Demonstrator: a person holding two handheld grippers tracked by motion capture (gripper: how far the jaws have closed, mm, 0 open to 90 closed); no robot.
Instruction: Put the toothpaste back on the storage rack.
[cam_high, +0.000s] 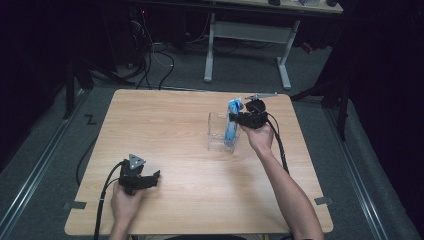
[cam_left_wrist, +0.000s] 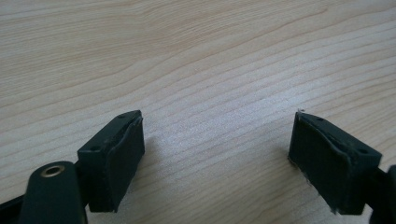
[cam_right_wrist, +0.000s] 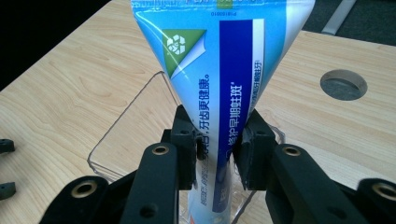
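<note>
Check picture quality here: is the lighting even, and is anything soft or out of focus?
High view: table well lit, floor and edges of the room dark, whole frame slightly soft. Left gripper view: wood grain sharp, soft shadow beside each of the jaws of the open left gripper. Right gripper view: tube print readable, right gripper near the lens a little soft, clear box faint.

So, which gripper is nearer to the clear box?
The right gripper: it holds the toothpaste tube in the clear box. The left gripper is far away, open, near the table's front edge.
</note>
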